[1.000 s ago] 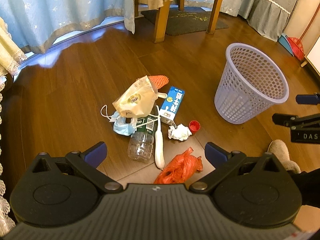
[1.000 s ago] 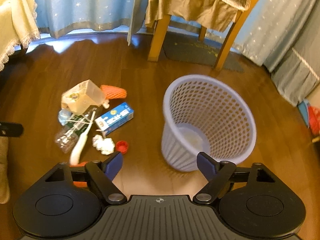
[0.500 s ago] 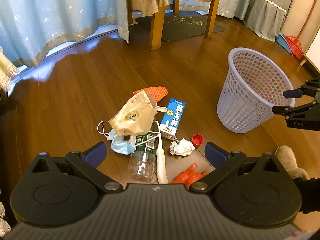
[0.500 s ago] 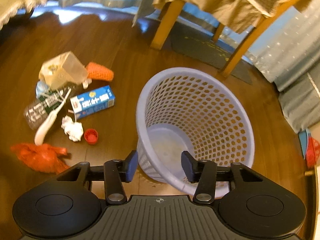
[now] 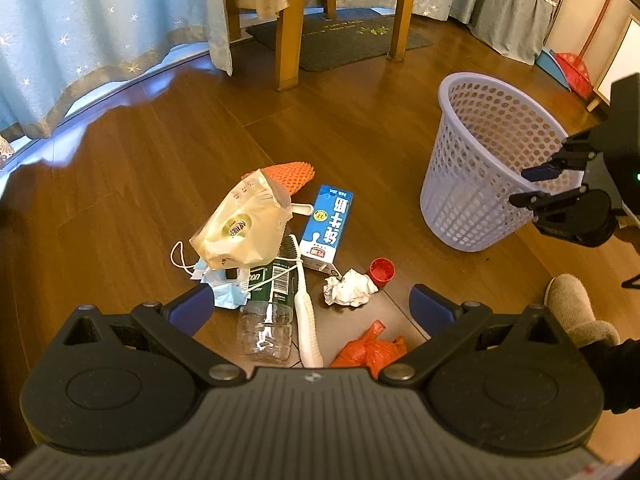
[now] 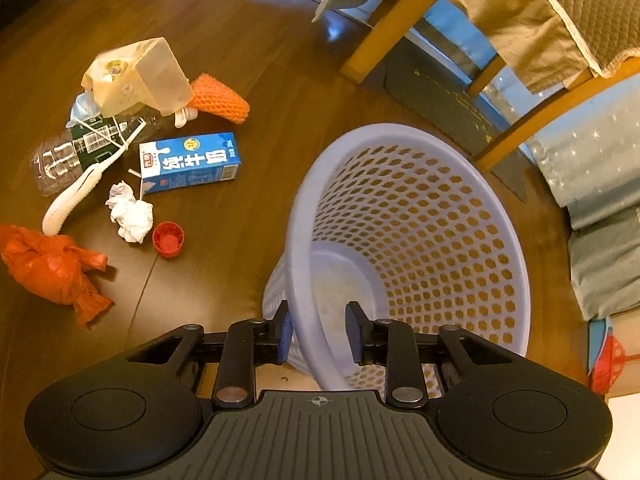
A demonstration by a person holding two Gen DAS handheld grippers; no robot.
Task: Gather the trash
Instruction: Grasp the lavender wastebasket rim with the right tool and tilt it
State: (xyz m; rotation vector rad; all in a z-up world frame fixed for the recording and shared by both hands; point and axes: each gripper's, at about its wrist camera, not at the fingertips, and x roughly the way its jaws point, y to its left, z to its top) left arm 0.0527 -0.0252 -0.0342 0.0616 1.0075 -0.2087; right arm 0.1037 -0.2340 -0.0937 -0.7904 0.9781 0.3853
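Dark wood floor (image 5: 168, 184), curtains behind. Left jaws released; right jaws closing astride basket (image 6: 500, 216) rim.

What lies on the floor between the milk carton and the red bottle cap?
A crumpled white tissue lies between the milk carton and the red cap, near both; the right wrist view shows it best.

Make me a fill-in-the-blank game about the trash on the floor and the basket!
1. The lilac plastic mesh basket holds ____ pieces of trash.
2. The small round bottle cap beside the crumpled white tissue is coloured ____.
3. The right gripper has been closing, its pads either side of the basket's ____.
4. The left gripper hangs ____ above the trash pile.

Missing words: no; red; rim; open
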